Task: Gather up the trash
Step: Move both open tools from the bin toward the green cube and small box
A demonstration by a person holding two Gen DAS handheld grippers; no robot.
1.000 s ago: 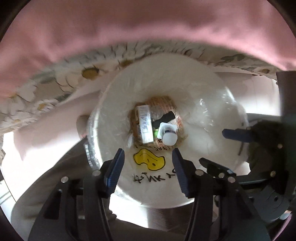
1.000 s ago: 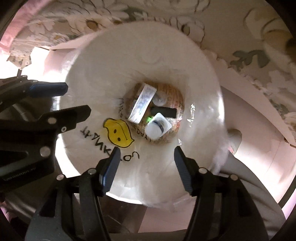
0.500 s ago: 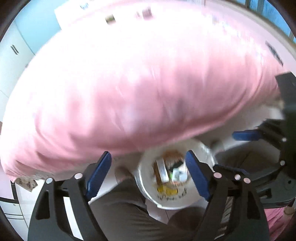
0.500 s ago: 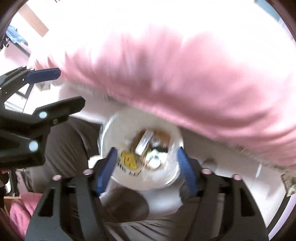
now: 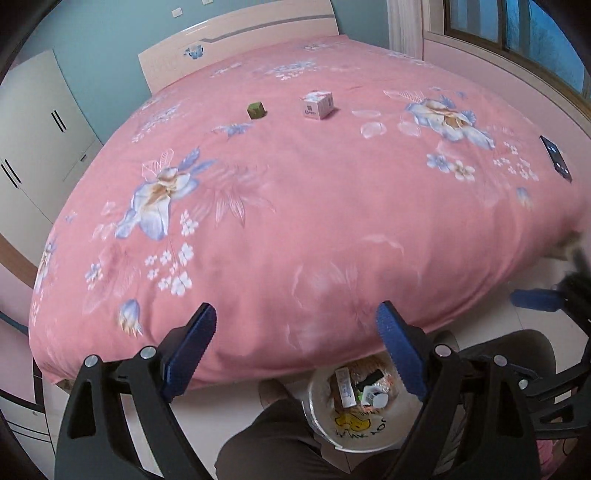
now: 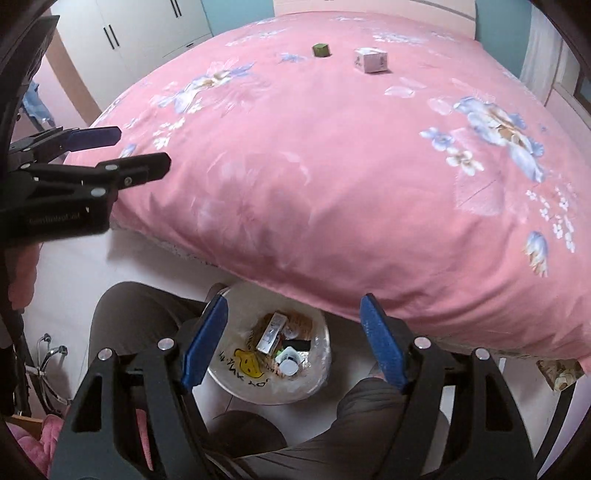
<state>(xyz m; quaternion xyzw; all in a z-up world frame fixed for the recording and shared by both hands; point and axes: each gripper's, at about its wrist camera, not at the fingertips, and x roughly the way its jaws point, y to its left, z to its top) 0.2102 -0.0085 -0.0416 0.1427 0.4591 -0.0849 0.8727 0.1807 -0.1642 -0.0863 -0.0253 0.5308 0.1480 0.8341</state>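
A white bag-lined trash bin (image 5: pixel 354 439) (image 6: pixel 236 380) stands on the floor at the foot of the pink floral bed (image 5: pixel 295 206) (image 6: pixel 332 166). In it lie a white carton (image 5: pixel 343 384) and a small white bottle (image 5: pixel 375 398). Far back on the bedcover sit a small green cube (image 5: pixel 256 109) (image 6: pixel 320 50) and a white box (image 5: pixel 318 105) (image 6: pixel 371 61). My left gripper (image 5: pixel 295 310) (image 6: pixel 136 147) hovers high above the bed edge, its jaws opening with nothing between them. My right gripper (image 6: pixel 293 300) is open and empty above the bin.
A dark phone (image 5: pixel 556 158) lies near the bed's right edge. A person's trouser legs (image 5: pixel 280 435) (image 6: pixel 136 317) flank the bin. White wardrobes (image 5: pixel 33 140) stand left of the bed, a window (image 5: pixel 517 26) at its right. A metal frame (image 6: pixel 48 354) is at the floor's left.
Both grippers rose from close above the bin and tilted up, so the whole bed top now shows. Both jaws stand wider than a second ago.
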